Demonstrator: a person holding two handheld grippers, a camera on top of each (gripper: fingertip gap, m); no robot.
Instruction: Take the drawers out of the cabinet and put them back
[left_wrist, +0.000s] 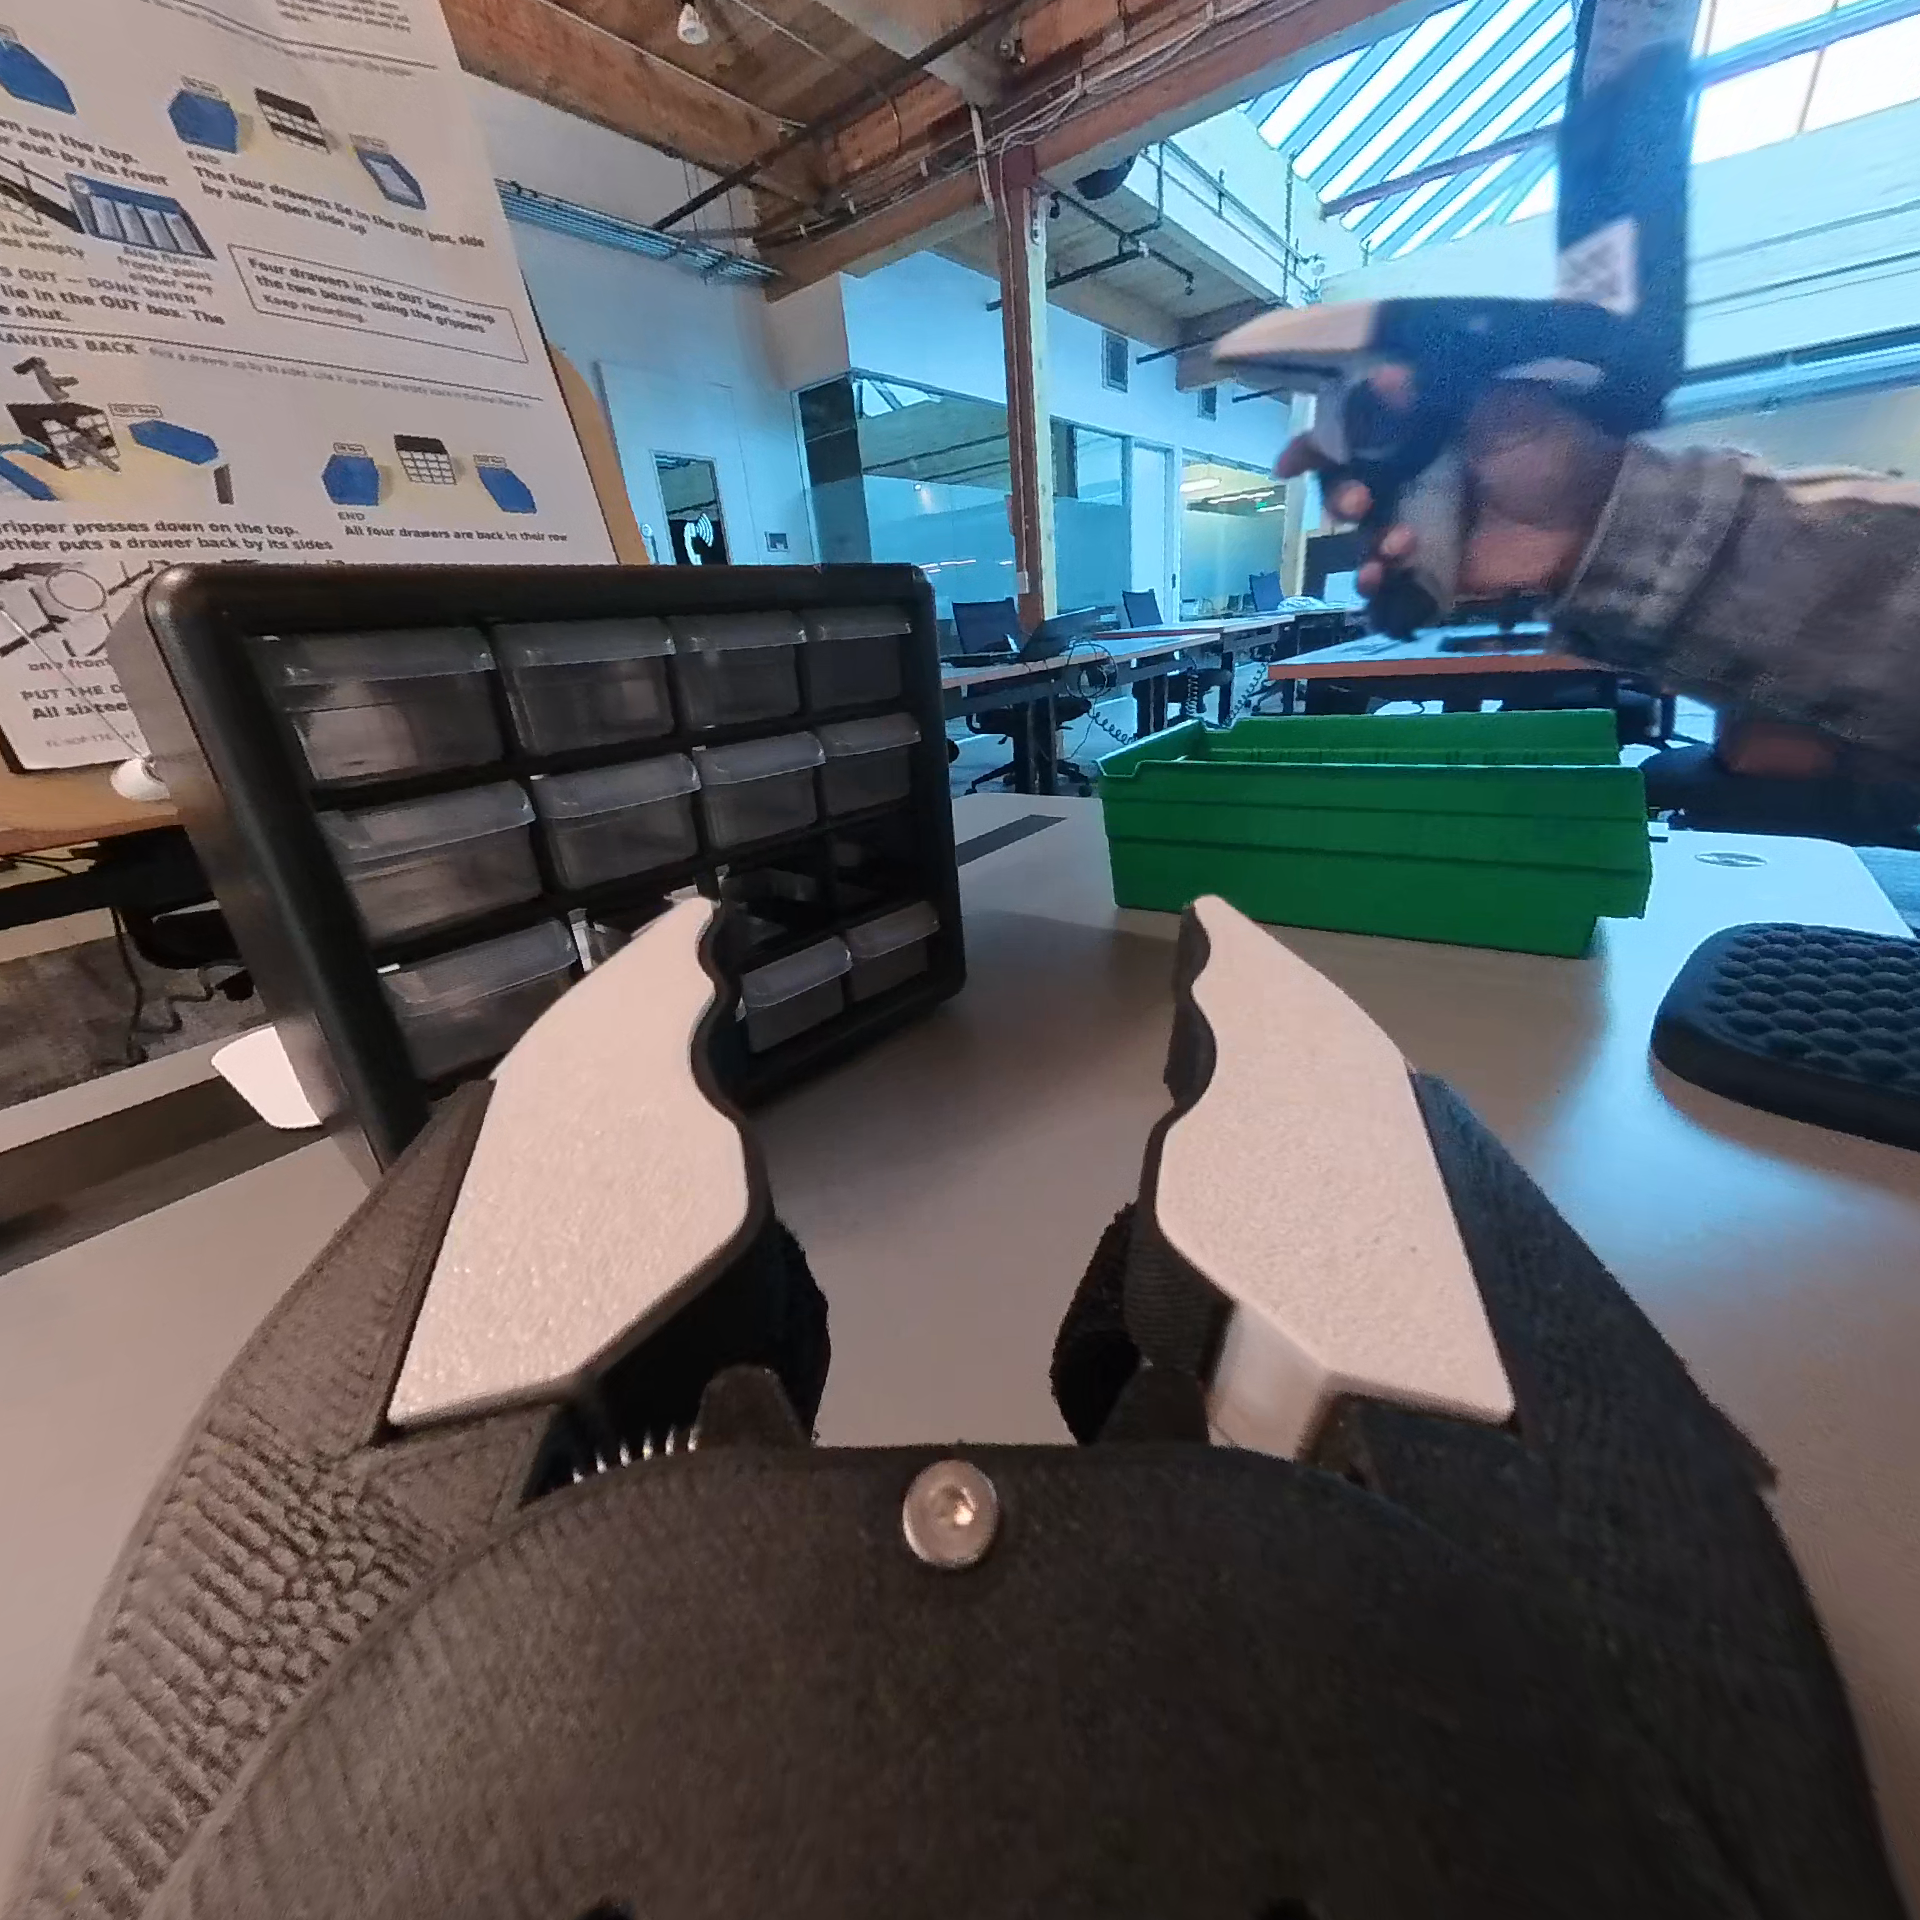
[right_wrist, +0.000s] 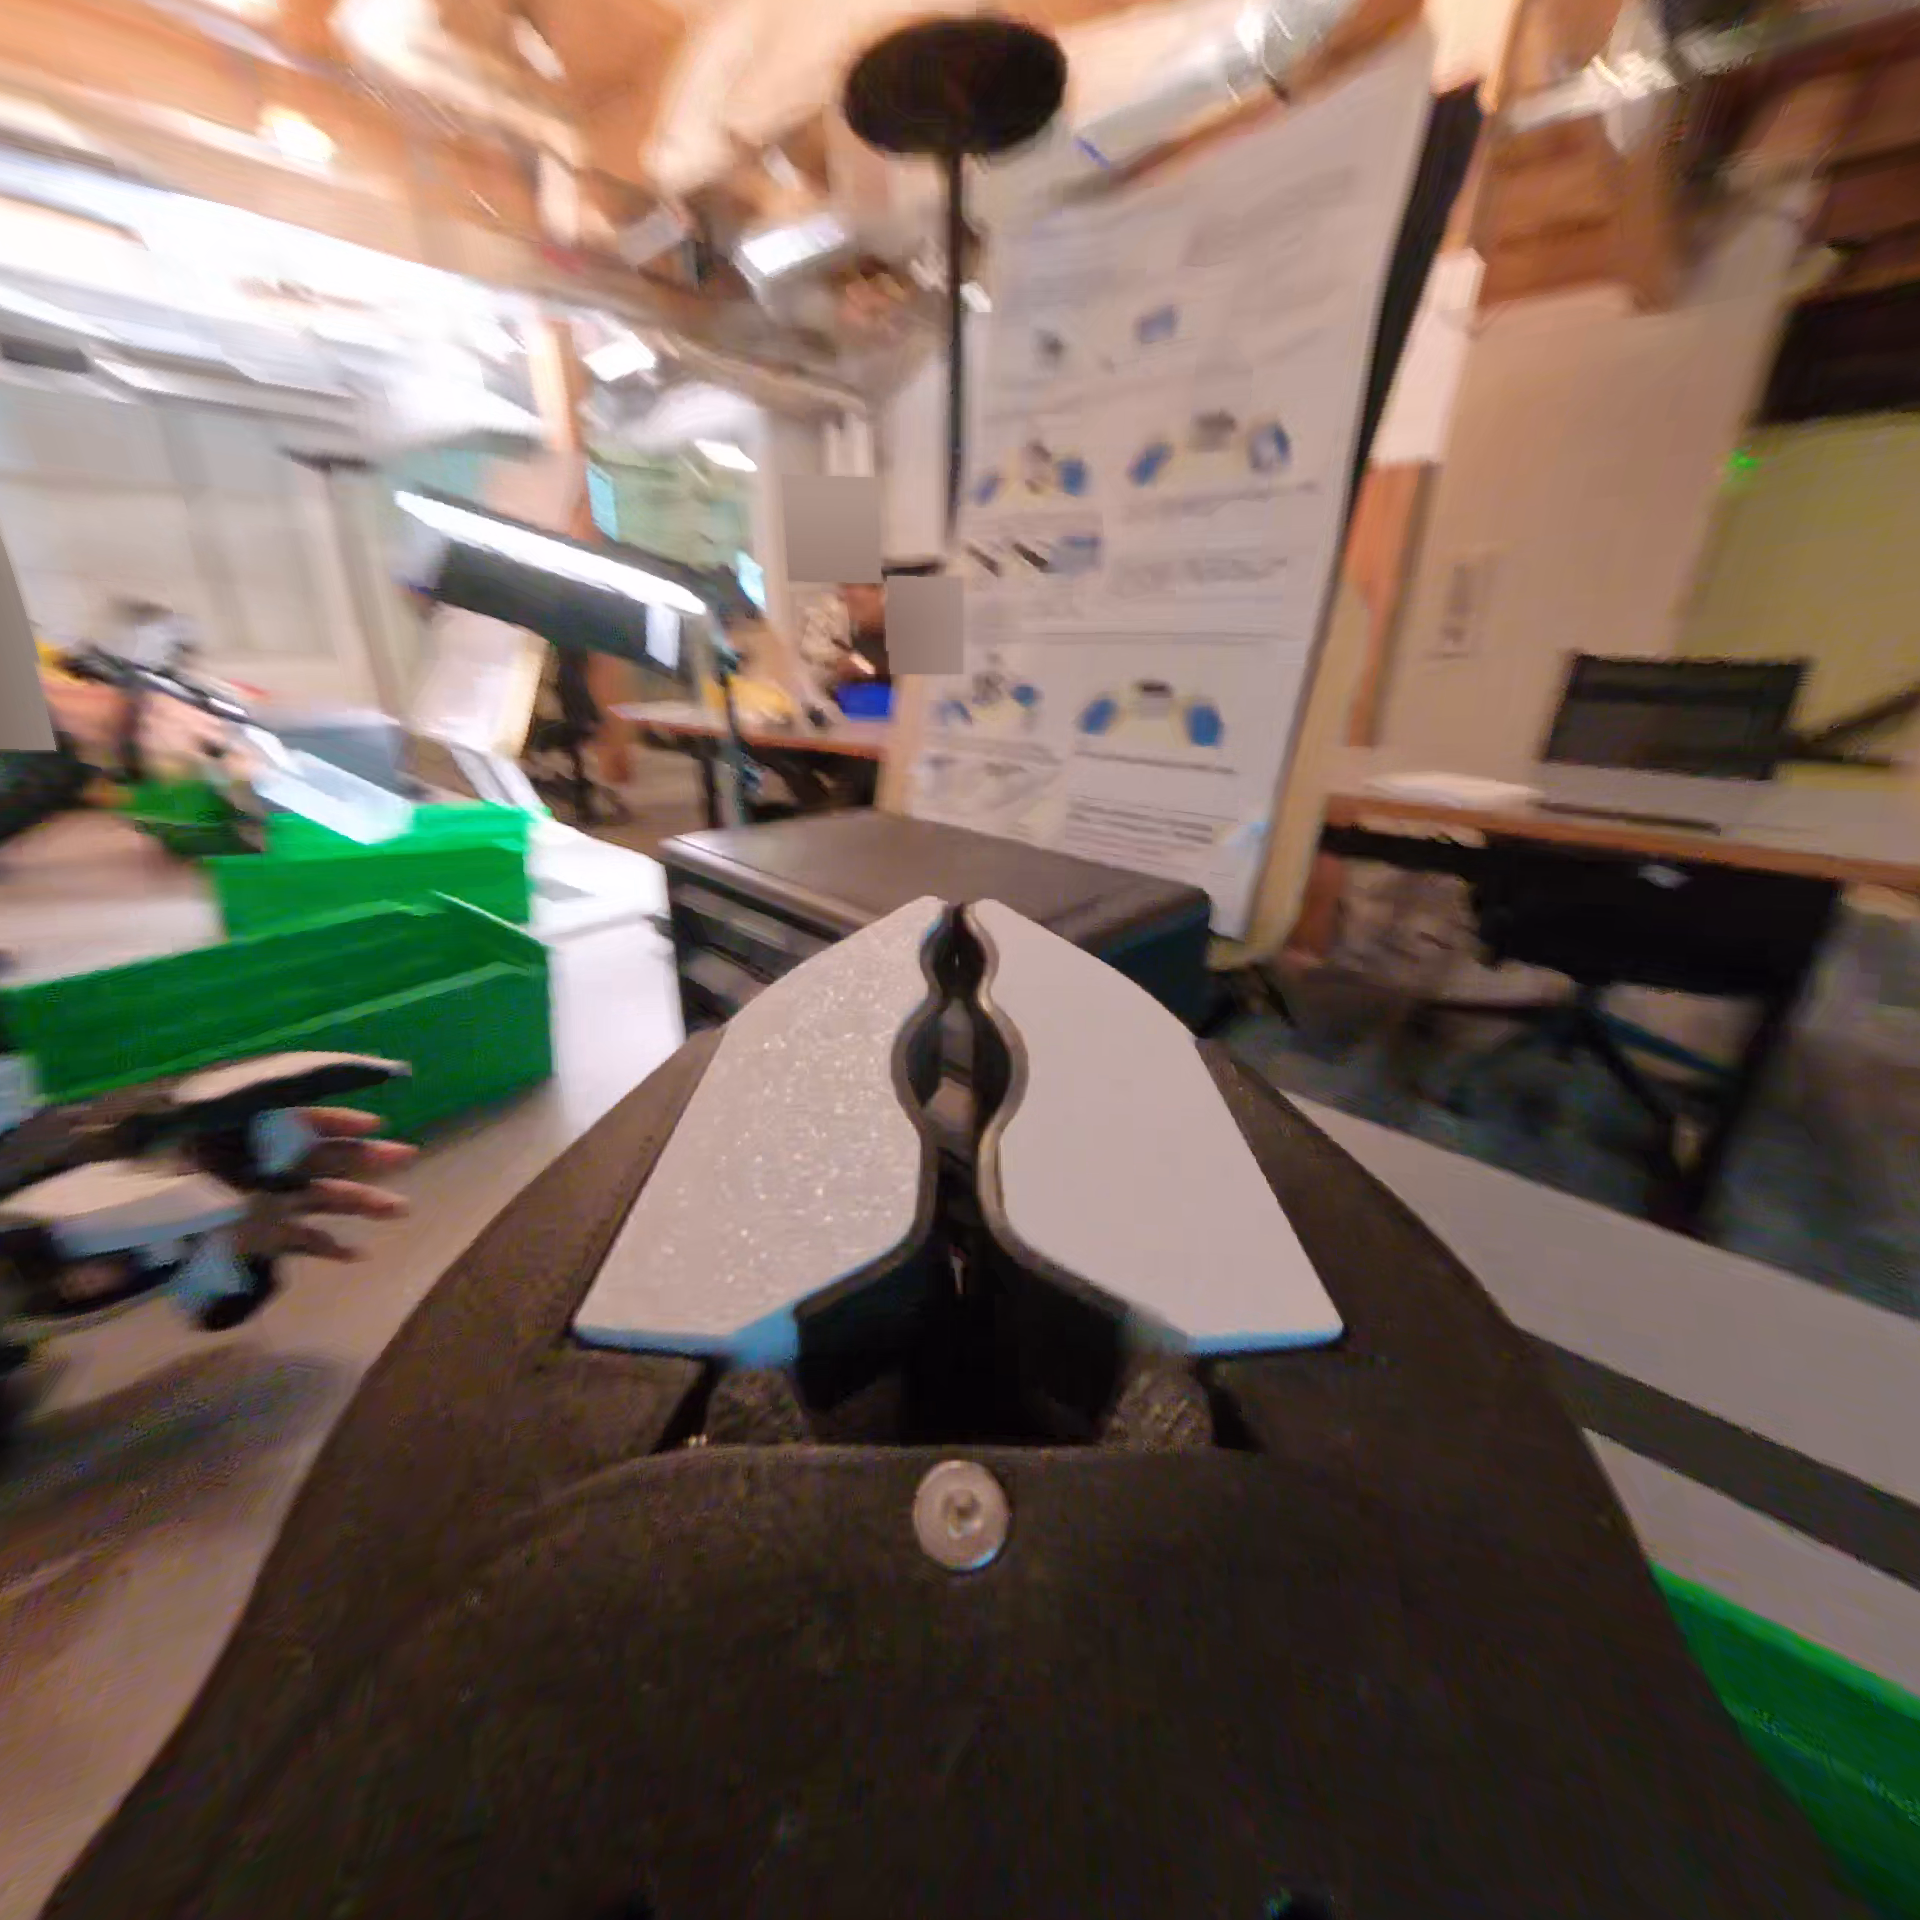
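A black cabinet (left_wrist: 561, 790) with small clear drawers stands on the grey table (left_wrist: 935, 1195), ahead and to the left. Two slots at the right of its third row (left_wrist: 831, 873) look dark and empty. My left gripper (left_wrist: 951, 935) is open and empty, low over the table just in front of the cabinet's lower right corner. My right gripper (right_wrist: 958, 916) is shut and empty, raised in the air with its tips pointing over the cabinet's top (right_wrist: 935, 862). It shows blurred in the left wrist view (left_wrist: 1309, 353), held by a hand above the green bin.
Stacked green bins (left_wrist: 1371, 831) sit right of the cabinet; they also show in the right wrist view (right_wrist: 281, 997). A black honeycomb pad (left_wrist: 1808, 1018) lies at the right. An instruction poster (left_wrist: 260, 312) stands behind the cabinet. Another green bin's edge (right_wrist: 1818, 1745) is near.
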